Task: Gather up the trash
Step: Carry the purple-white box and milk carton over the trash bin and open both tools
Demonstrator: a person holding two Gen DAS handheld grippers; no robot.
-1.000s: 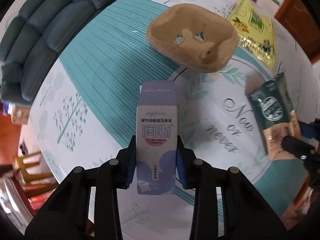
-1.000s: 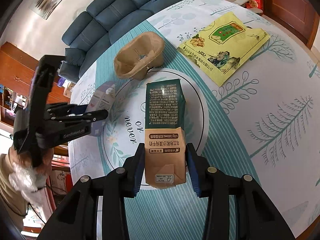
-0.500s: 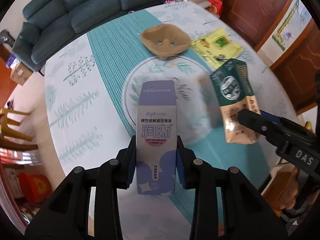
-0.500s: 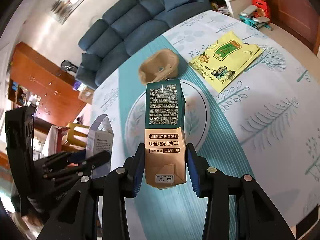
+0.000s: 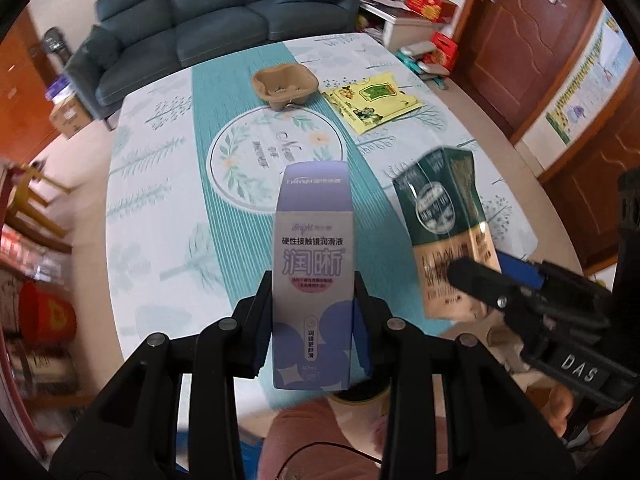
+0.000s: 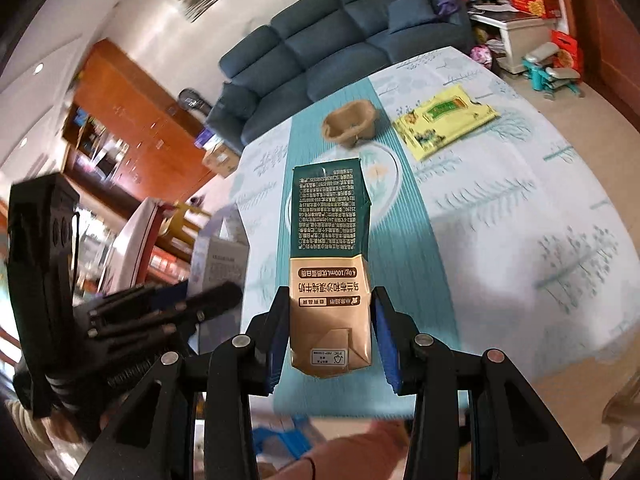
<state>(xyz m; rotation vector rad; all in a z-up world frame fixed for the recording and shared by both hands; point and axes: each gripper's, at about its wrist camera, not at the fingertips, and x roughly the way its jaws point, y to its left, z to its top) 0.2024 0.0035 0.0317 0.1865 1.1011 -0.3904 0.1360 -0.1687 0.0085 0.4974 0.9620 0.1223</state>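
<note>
My left gripper (image 5: 314,312) is shut on a purple and white box (image 5: 313,264), held high above the near edge of the table (image 5: 160,184). My right gripper (image 6: 330,316) is shut on a green and tan milk carton (image 6: 330,256); the carton also shows in the left wrist view (image 5: 444,232), to the right of the box. The box shows partly in the right wrist view (image 6: 218,256), behind the left gripper's body. A brown pulp cup tray (image 5: 285,87) and a yellow snack bag (image 5: 372,100) lie on the far part of the table.
A dark blue sofa (image 5: 208,24) stands beyond the table. Wooden doors (image 5: 520,40) are at the right, a yellow chair (image 5: 28,196) and a red bucket (image 5: 46,316) at the left. The person's pink sleeve (image 5: 320,440) is below the grippers.
Both grippers have lifted up and back from the table with their items still held. The table now looks much farther away, and the cup tray and yellow bag have stayed in place.
</note>
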